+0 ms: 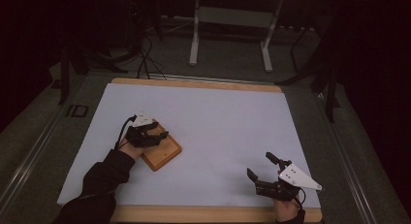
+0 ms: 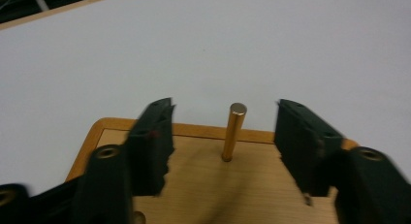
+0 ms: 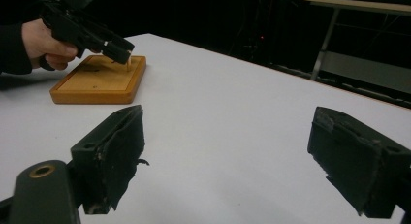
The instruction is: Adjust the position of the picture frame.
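Observation:
A square wooden board (image 1: 164, 155) lies on the left part of the white table top (image 1: 228, 117). A thin brass peg (image 2: 234, 132) stands upright in the board (image 2: 218, 185). My left gripper (image 1: 161, 132) reaches over the board, and its jaws stand on either side of the peg with a gap on each side (image 2: 224, 118). The right gripper view shows that gripper (image 3: 116, 47) above the board (image 3: 97, 81), held by a hand. My right gripper (image 1: 259, 164) rests near the front right of the table, open, with nothing between its jaws (image 3: 228, 117).
A wooden rim (image 1: 194, 83) frames the white top. Behind the table stands a light metal frame with two legs (image 1: 230, 35), and cables (image 1: 145, 59) run across the dark floor.

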### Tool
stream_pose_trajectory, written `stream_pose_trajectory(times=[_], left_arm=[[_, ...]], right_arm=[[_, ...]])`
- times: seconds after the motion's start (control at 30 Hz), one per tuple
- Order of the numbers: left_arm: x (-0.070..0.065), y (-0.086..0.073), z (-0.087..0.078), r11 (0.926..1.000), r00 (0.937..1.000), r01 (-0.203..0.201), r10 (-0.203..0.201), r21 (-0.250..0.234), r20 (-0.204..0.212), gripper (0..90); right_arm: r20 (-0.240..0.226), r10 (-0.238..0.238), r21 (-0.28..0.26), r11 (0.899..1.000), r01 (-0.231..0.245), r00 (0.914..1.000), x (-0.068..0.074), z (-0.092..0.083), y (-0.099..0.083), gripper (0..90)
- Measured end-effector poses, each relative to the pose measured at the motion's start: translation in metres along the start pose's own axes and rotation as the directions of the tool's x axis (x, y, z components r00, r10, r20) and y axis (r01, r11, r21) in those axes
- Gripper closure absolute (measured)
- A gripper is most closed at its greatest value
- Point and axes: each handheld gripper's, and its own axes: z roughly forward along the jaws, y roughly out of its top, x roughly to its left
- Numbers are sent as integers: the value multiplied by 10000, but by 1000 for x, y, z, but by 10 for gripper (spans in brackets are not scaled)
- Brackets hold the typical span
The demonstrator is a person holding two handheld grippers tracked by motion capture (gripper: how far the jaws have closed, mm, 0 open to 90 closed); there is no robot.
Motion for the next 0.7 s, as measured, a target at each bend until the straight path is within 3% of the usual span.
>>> stream_pose_trajectory(times=[0.2,0.57,0.7], left_arm=[[-1,-2,5,9994,9996,-250,247,227,107,588],[-3,-5,11,9991,9995,-172,162,386,256,779],[1,-6,11,9994,9993,95,-106,331,358,822]], right_arm=[[-84,19,67,10000,-18,10000,0,1,0,127],[-168,75,90,9999,-73,9998,0,1,-1,127],[-175,55,98,9999,-53,9998,0,1,-1,128]])
